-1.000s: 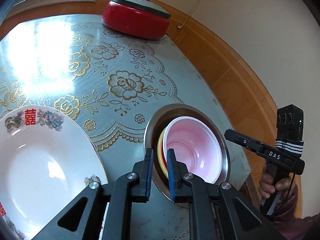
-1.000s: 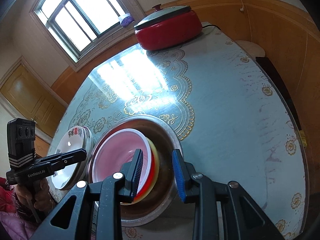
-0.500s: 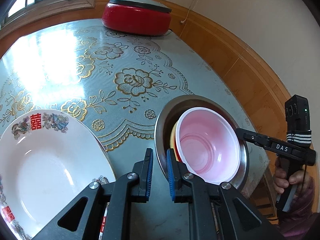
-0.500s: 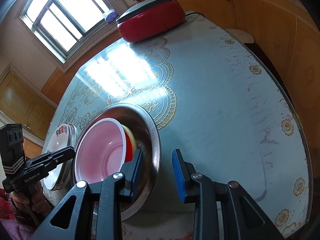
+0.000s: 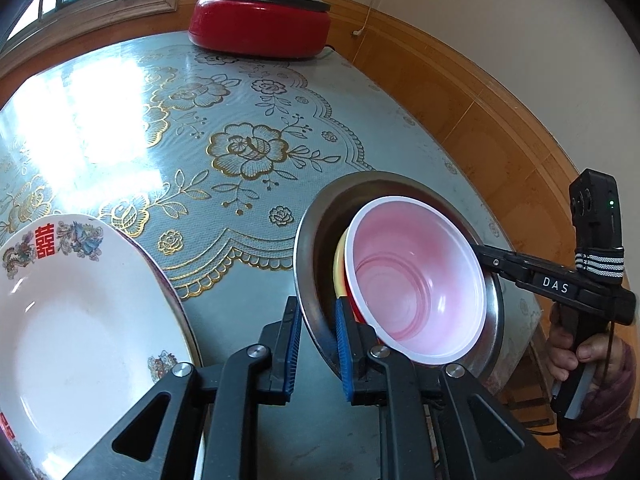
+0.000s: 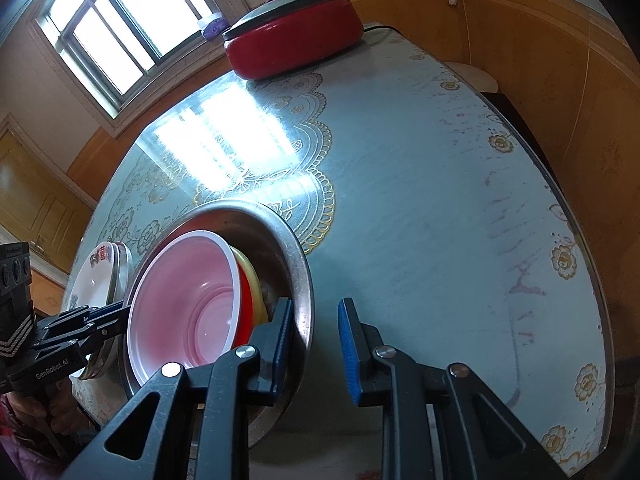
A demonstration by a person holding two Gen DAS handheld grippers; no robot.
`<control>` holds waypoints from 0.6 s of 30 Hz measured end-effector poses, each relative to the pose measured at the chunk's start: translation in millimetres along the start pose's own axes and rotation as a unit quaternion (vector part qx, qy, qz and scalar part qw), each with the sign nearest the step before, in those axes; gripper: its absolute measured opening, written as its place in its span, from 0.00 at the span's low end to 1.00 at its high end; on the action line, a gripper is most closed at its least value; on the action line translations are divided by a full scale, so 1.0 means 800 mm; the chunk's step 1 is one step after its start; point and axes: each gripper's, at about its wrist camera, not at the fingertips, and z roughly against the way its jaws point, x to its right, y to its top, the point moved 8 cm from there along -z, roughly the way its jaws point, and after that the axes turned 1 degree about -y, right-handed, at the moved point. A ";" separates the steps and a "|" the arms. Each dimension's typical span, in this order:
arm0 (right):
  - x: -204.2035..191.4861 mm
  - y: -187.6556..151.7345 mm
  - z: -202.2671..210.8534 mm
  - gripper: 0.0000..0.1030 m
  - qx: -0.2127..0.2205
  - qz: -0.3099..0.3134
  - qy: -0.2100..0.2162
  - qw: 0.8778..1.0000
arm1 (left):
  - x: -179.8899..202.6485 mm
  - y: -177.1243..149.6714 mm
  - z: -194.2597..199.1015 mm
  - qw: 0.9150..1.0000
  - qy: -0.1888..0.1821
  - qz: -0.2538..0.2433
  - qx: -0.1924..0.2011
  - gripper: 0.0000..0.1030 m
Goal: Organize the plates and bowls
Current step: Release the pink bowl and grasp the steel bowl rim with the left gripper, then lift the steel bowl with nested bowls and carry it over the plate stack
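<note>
A steel bowl (image 5: 360, 178) (image 6: 240, 204) stands on the table near its front edge. Tilted inside it is a white bowl with a pink inside (image 5: 412, 280) (image 6: 180, 300), nested on a red bowl (image 6: 245, 304) and a yellow bowl (image 5: 340, 260). My left gripper (image 5: 317, 308) (image 6: 120, 314) straddles the steel bowl's left rim with a narrow gap; its jaws are opening slightly. My right gripper (image 6: 316, 306) (image 5: 480, 250) straddles the right rim, one finger inside and one outside. Its jaws are closing, with a gap still showing at the outer pad. A white decorated plate (image 5: 72, 312) (image 6: 96, 276) lies to the left on other plates.
A red electric pot (image 5: 260, 28) (image 6: 292, 40) with a grey lid stands at the far end of the table. Wooden wall panelling runs close along the table's right edge. A white stool (image 6: 472, 76) stands beside that edge. A person's hand (image 5: 576, 356) holds the right gripper's handle.
The left gripper slid right, from beside the steel bowl to astride its rim. The right gripper shifted off the pink bowl onto the steel rim, and its jaws narrowed.
</note>
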 end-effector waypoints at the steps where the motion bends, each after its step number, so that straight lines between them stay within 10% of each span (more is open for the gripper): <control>1: -0.001 -0.001 0.000 0.22 -0.003 0.001 0.000 1.000 | 0.000 0.000 -0.001 1.000 0.001 -0.001 -0.001 0.16; 18: 0.001 -0.010 -0.005 0.22 -0.014 -0.005 0.004 1.000 | 0.008 0.000 -0.012 0.999 0.033 -0.035 0.007 0.19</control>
